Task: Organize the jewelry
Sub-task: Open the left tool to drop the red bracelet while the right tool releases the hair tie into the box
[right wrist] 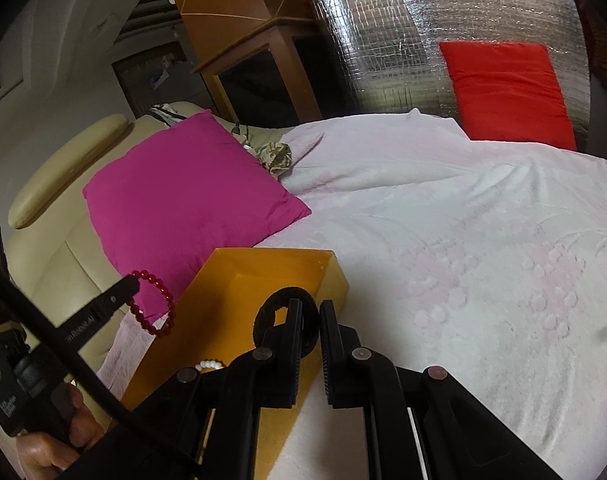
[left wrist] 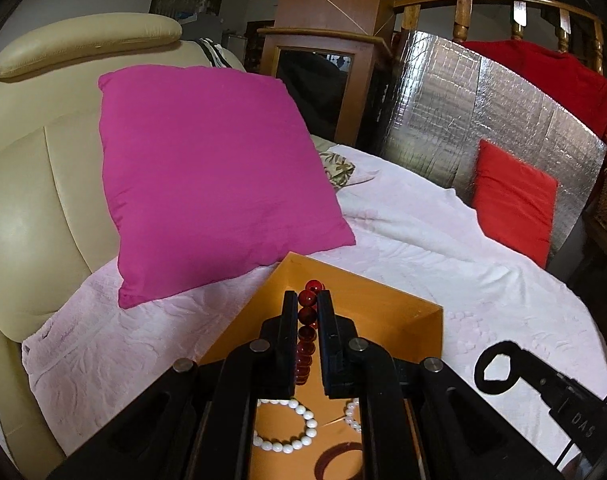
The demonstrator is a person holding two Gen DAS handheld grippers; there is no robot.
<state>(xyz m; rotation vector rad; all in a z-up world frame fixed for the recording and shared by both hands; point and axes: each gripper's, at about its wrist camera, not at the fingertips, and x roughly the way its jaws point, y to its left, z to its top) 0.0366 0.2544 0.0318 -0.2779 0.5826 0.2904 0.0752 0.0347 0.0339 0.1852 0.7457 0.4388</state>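
Clamped in my left claw hangs the red bead bracelet, above the orange box holding a white pearl bracelet. Beside it my right claw pinches a black ring-shaped band over that box's edge. Lettering on my claws' fingers is too blurred to read surely.

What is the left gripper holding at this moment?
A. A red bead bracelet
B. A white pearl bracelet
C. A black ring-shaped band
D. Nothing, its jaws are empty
A: the left gripper is shut on the red bead bracelet, which hangs from its tip in the right wrist view; the white pearl bracelet lies in the orange box, and the right gripper has the black band.
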